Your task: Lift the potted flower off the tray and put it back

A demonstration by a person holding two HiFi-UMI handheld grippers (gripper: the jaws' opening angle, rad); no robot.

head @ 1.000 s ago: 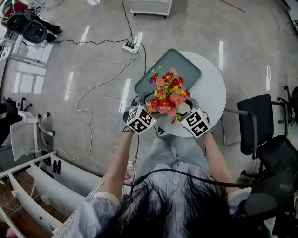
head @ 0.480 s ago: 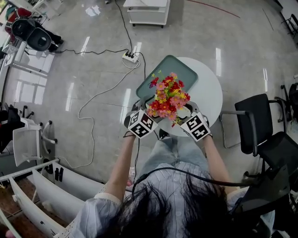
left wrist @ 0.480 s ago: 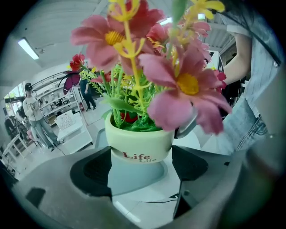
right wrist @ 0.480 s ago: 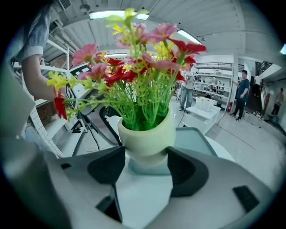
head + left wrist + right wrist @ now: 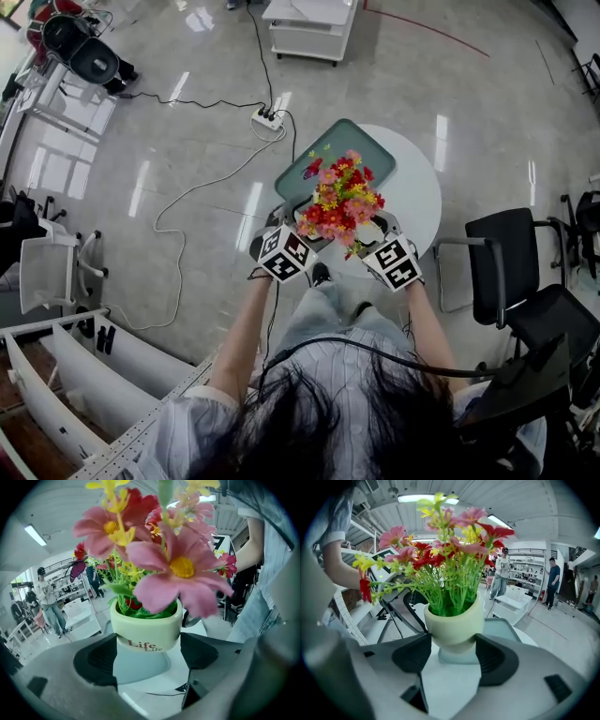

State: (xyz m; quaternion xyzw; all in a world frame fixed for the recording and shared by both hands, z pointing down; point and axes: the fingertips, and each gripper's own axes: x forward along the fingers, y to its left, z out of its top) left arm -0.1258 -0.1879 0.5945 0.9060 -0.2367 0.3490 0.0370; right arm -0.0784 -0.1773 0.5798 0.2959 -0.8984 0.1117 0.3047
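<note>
At the near edge of the round surface (image 5: 424, 192), the potted flower (image 5: 343, 192) has barely shifted against the tray (image 5: 364, 141). The left hand-held gripper (image 5: 147, 651) and right hand-held gripper (image 5: 453, 652) stay clenched on its pot from either side, so it is probably lifted and not yet returned. Blooms hide the pot's base from above, so whether it touches anything is unclear.

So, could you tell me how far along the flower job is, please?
Done: the potted flower is off the tray, nearer the person, over the table. In hand: the left gripper and right gripper both clamp its pot from opposite sides. Left: carrying it back onto the tray and releasing.
</note>
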